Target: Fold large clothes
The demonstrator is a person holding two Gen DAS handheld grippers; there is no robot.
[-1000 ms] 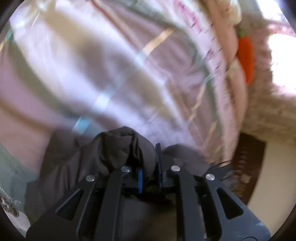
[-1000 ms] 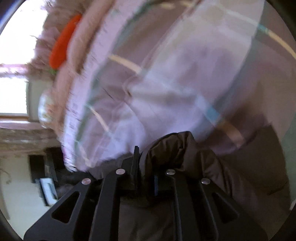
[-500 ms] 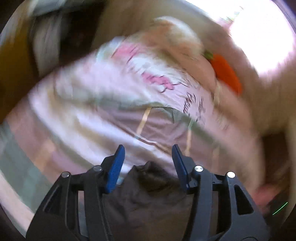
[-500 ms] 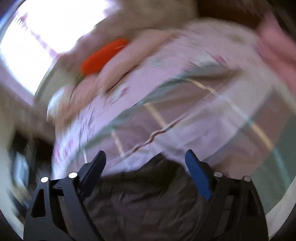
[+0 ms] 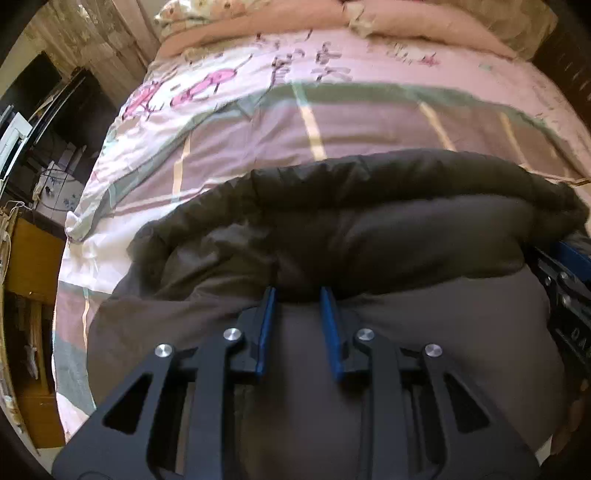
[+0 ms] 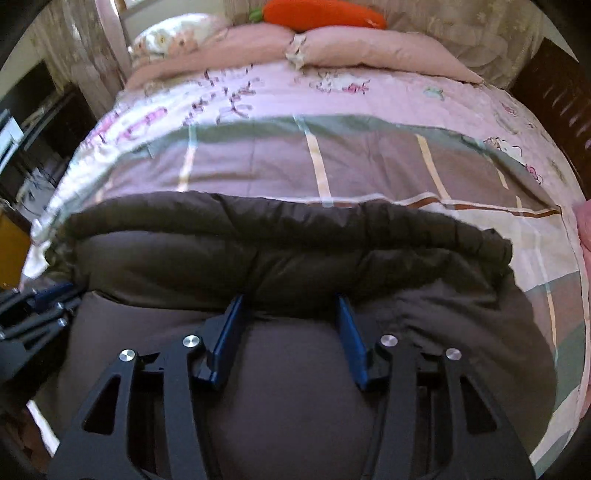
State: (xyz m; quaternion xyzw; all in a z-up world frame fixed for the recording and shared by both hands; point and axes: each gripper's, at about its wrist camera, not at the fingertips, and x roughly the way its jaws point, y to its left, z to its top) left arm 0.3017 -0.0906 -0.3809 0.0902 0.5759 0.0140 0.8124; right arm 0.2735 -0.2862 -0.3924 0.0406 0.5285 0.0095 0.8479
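Observation:
A dark brown padded coat lies across the bed with its far part folded back into a thick roll. My left gripper hovers low over the coat's smooth near part, fingertips at the roll's edge. Its jaws are closing, a narrow gap still shows, and no fabric is pinched between the blue pads. My right gripper stands the same way farther right, wider apart and also closing, gripping nothing. Each gripper shows in the other's view: the right one and the left one.
The coat rests on a plaid mauve-and-green blanket over a pink printed quilt. Pink pillows and an orange carrot plush lie at the bed's head. A wooden cabinet and dark shelves stand to the left.
Both grippers held bunched coat fabric a second ago, then let go and opened wide. They have swung back over the coat, which now lies folded, and both gaps are narrower than half a second ago.

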